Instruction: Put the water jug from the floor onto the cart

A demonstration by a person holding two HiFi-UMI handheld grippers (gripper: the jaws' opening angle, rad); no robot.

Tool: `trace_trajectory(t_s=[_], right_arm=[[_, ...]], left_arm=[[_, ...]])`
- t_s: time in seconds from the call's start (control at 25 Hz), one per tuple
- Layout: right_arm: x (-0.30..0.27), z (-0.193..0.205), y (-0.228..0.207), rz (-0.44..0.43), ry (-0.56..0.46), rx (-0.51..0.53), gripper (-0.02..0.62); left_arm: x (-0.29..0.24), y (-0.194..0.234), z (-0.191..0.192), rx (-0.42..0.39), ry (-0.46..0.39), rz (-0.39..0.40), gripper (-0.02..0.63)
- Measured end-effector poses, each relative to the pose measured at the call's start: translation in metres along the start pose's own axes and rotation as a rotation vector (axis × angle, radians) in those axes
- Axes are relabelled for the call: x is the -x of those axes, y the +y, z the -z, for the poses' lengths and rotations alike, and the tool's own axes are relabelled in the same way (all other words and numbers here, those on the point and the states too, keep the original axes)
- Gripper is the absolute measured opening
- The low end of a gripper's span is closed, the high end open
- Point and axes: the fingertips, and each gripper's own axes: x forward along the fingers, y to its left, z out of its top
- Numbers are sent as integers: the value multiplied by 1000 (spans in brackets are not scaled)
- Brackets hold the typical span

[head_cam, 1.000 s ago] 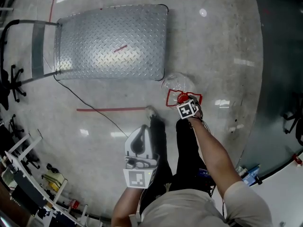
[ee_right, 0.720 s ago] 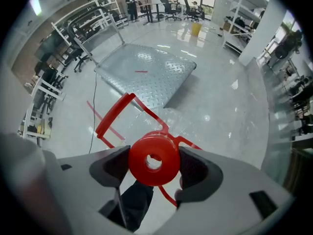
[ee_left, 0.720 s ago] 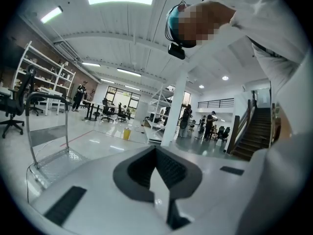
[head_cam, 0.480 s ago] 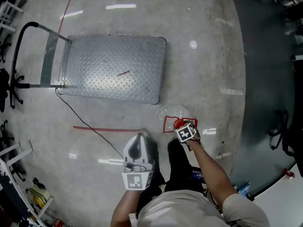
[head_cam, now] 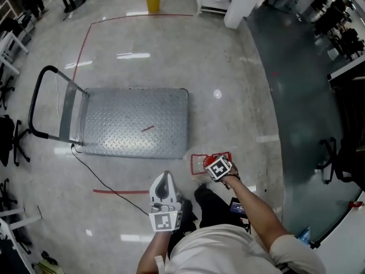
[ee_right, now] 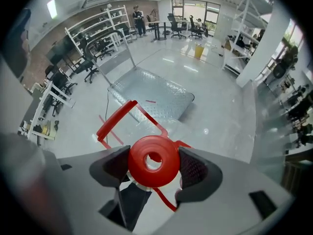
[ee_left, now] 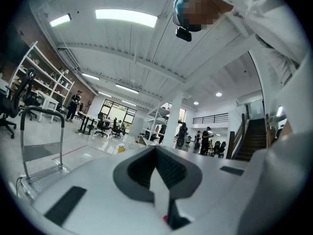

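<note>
The cart [head_cam: 134, 121] stands on the floor at left. The left gripper [ee_left: 156, 166] points upward, jaws together with nothing between them. The clear jug [head_cam: 201, 164], with its red handle, is just off the cart's near right corner, its red cap [ee_right: 153, 159] clamped between the right gripper's [ee_right: 152, 169] jaws.

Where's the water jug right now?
The clear plastic water jug with a red cap is gripped by the right tongs, low centre in the head view, just off the near right corner of the grey checker-plate cart.
</note>
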Motion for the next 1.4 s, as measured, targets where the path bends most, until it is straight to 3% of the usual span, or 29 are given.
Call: trace_trajectory(t_s=[0.28,0.68,1.0,1.4], right_arm=[[31,-80,-22,28,-47,90,304],[4,-195,-60,-4,-70,175,304],[-22,-257,-93,-33,-63,219,304],[-59,-305,-105,-26,-39,161,304]], left_arm=[[-27,9,-24,-17,-39,-20,3],[-116,33,-45,-14,-40,-78,3],[-189,40,-66,-39,-61,-127,3],[-232,78,-64,-21,-16,-81,3]])
